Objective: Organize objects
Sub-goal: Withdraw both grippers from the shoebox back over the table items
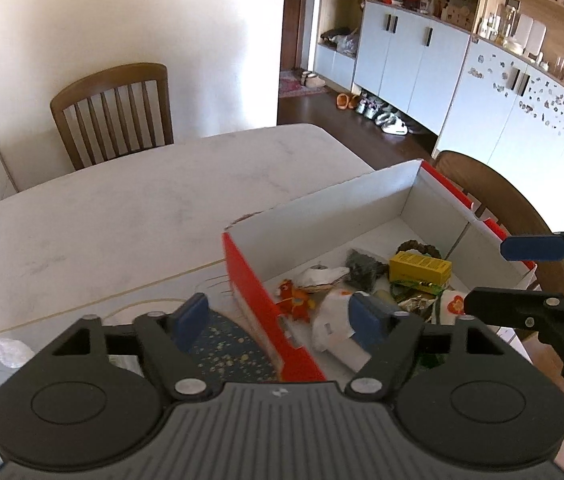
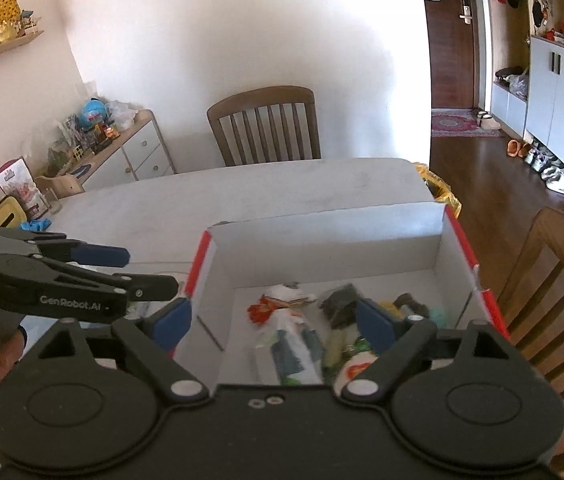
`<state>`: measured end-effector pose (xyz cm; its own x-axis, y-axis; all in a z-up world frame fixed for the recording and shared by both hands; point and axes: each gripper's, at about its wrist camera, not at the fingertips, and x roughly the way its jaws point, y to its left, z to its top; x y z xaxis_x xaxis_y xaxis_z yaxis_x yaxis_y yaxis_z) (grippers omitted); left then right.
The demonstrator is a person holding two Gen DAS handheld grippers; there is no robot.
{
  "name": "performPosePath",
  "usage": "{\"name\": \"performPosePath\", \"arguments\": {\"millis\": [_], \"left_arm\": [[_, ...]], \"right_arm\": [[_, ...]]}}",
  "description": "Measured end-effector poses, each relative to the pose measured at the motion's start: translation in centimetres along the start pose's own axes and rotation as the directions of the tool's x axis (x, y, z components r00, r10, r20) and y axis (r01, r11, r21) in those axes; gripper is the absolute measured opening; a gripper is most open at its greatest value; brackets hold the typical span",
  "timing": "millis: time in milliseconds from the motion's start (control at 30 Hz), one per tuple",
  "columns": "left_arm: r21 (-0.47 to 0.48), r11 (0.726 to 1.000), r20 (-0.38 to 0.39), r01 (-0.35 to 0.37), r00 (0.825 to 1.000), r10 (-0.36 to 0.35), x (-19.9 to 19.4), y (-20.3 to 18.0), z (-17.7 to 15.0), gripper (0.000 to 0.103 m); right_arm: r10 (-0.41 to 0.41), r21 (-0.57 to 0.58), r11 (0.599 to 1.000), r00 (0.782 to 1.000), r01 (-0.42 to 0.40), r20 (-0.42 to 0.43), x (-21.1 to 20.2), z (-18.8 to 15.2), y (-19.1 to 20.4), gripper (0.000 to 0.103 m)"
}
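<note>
We hold the left gripper [image 1: 280, 318] with its jaws spread wide and nothing between them, straddling the near red wall of the cardboard box [image 1: 334, 204] that sits just ahead on the table [image 1: 122, 208]. Our right gripper [image 2: 272, 320] is likewise open and empty above the same box. Ahead of its fingers lie the orange toy [image 2: 260, 312], a yellow carton [image 1: 420, 267] and other small items on the box floor.

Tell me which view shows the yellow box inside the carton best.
Left wrist view: the yellow box lies in full sight among the clutter in the carton. In the right wrist view it is mostly hidden behind a blue finger.
</note>
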<state>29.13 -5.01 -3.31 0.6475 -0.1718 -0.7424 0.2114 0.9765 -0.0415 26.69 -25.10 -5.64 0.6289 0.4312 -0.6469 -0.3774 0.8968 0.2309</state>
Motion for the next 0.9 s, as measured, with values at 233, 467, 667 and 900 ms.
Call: {"name": "performPosePath", "arguments": {"millis": [233, 467, 667, 900], "left_arm": [[-0.012, 1.0, 0.011, -0.002, 1.0, 0.003, -1.4, 2.8, -1.3, 0.081], [-0.04, 0.999, 0.02, -0.002, 1.0, 0.003, -2.5, 5.9, -3.0, 0.084], [-0.071, 0.997, 0.023, -0.003, 1.0, 0.005, -3.3, 9.3, -4.5, 0.09], [-0.097, 0.995, 0.023, 0.008, 1.0, -0.006, -3.6, 13.5, -6.0, 0.101]], "right_arm": [[0.002, 0.023, 1.0, 1.0, -0.002, 0.002, 0.4, -0.7, 2.9, 0.1], [0.017, 0.027, 0.999, 1.0, -0.017, 0.011, 1.1, -0.7, 6.2, 0.102], [0.014, 0.011, 1.0, 1.0, -0.014, -0.001, 2.2, -0.8, 9.2, 0.102], [0.023, -0.02, 1.0, 0.999, -0.023, -0.025, 3.6, -1.1, 12.5, 0.102]]}}
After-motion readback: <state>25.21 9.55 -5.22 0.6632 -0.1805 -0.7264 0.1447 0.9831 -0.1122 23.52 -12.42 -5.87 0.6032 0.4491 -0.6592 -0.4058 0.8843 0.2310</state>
